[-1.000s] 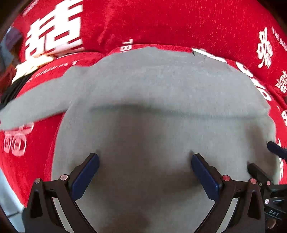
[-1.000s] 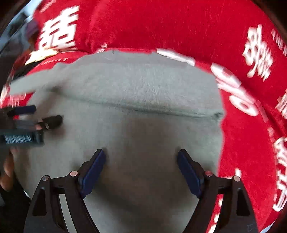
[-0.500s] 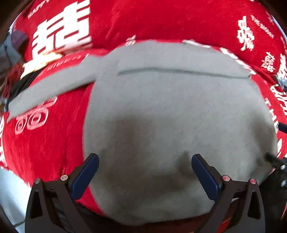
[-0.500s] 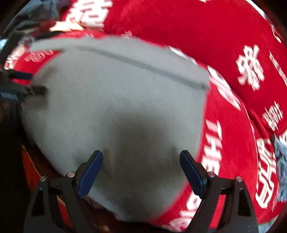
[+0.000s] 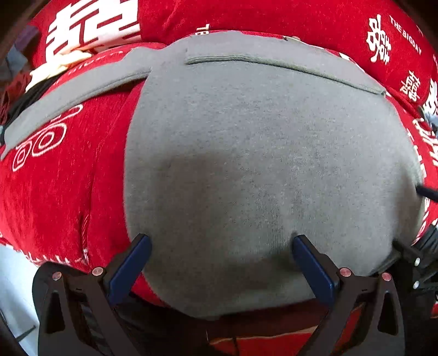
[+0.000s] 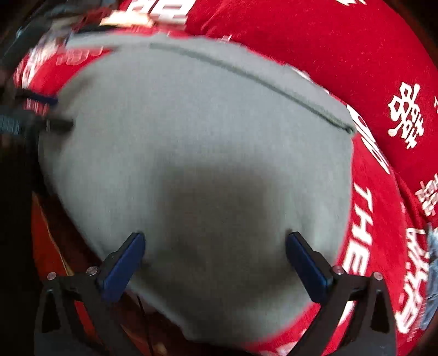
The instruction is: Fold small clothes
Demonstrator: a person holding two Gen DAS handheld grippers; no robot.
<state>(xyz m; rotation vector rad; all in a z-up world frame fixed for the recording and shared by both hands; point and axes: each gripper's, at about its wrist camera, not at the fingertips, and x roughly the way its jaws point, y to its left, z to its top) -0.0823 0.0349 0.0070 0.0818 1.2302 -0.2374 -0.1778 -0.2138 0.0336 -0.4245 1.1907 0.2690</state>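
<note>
On left wrist view alone — grey garment's (image 5: pixel 260 164) sleeve (image 5: pixel 68 98) across red cover (image 5: pixel 54 205)

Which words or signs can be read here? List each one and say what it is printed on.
"THE BIGDAY": white print on the red cloth, upper right of the left wrist view.
"THE": white on the same cloth, right wrist view.
Large white Chinese-style characters: on the cloth; not readable to me.
Grey garment: no print.
</note>
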